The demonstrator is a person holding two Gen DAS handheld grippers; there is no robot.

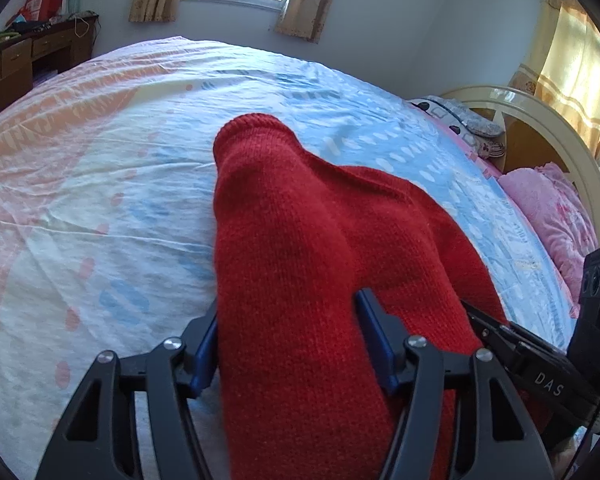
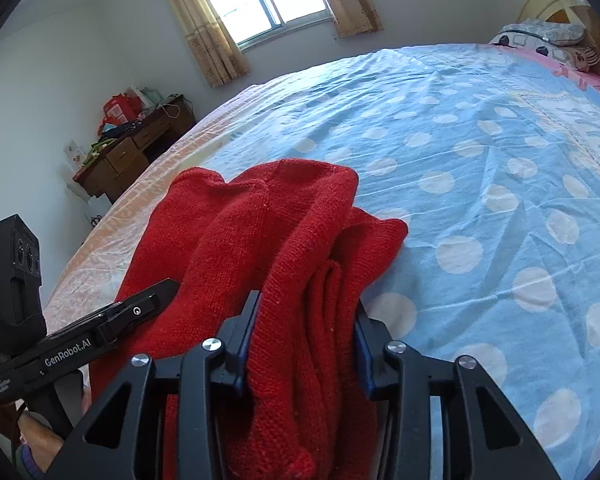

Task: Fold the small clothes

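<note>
Left wrist view shows the left claw (image 1: 288, 340) and right claw (image 2: 306, 328) each apparently clamped on the red sweater (image 1: 300, 240) at lower centre on the bed (image 1: 100, 200), gripping for a fold that needs a joint lift.

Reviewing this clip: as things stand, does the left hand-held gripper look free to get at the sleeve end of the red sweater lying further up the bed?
Probably not yet. The left hand-held gripper is clamped on the red sweater nearer the person, so it would need to let go first. Otherwise the sleeve end lies uncovered on the bed sheet.
</note>
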